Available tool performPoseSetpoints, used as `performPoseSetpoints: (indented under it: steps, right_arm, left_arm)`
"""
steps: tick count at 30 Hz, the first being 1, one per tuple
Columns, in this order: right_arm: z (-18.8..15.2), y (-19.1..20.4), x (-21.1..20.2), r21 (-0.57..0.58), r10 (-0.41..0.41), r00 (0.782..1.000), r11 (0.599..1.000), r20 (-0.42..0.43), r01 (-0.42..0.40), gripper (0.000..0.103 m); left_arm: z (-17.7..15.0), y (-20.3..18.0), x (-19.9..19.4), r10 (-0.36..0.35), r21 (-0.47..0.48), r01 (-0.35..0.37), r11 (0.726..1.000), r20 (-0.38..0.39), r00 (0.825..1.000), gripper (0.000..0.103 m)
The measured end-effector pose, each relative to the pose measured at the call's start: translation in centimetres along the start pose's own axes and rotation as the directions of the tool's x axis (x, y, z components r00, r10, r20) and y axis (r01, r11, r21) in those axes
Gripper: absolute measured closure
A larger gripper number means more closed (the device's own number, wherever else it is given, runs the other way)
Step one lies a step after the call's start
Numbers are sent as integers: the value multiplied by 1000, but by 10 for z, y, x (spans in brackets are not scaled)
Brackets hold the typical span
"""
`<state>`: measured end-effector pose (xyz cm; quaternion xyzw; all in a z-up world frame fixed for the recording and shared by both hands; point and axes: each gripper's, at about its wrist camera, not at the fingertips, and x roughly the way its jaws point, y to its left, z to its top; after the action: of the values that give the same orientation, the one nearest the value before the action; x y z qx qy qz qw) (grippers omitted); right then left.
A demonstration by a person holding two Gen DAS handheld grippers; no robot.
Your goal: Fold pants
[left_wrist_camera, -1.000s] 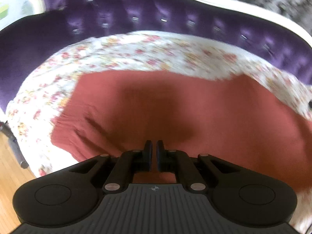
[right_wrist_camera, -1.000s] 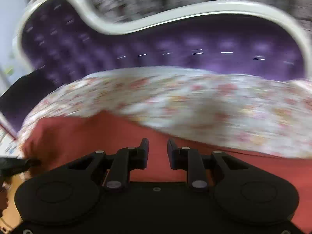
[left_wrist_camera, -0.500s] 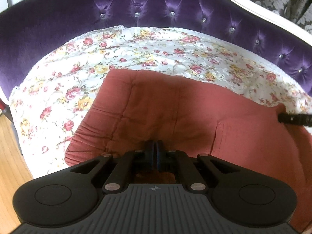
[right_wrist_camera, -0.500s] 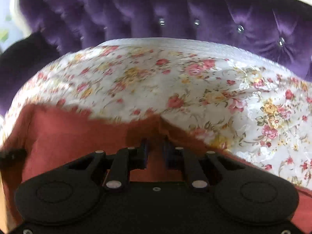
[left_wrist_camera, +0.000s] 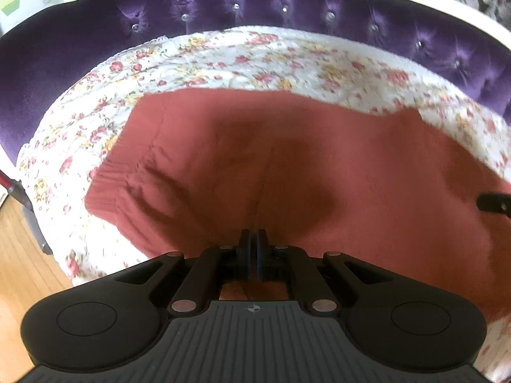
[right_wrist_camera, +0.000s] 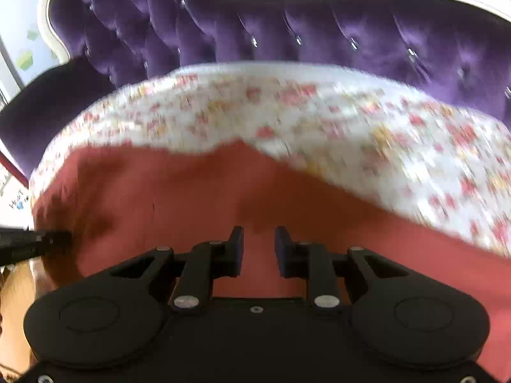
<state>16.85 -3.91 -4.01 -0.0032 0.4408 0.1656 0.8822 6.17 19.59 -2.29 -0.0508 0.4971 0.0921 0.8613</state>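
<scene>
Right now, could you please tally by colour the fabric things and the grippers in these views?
Rust-red: 1, the pants
White floral: 1, the bedspread
Purple: 1, the tufted headboard
Black: 2, the left gripper and the right gripper
Total: 5

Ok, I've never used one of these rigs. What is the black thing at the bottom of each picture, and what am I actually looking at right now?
Each black shape is a hand-held two-finger gripper; a person carries one in each hand. Each picture comes from a wide-angle camera mounted on a gripper, looking forward along its fingers.

In the left wrist view, the left gripper has its fingers pressed together, apparently pinching the near edge of the rust-red pants. In the right wrist view, the right gripper has a clear gap between its fingers and sits over the pants without holding them.

The pants lie spread on a floral sheet covering a purple tufted sofa. The small black piece at each picture's side edge is the other gripper.
</scene>
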Motion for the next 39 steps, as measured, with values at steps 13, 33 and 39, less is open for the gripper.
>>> performPoseSetpoints:
  steps: [13,33,39]
  right_arm:
    - [-91,-37,-56,99,11,998,995,-60,-5,71]
    - [-165,-303,-228,616,-386,921,739,58,272,68]
    - [-178,-366,-231,661,-372,928,703,25,264,68]
  left_arm:
    - [-10,-26,-12,7,32,-6,999,-21,1000,99]
    - [-12,-239,-46,-251,383,241,892,-25,968,98]
    - [-14,-281,-50,-280,427,275,861,-53,959,98]
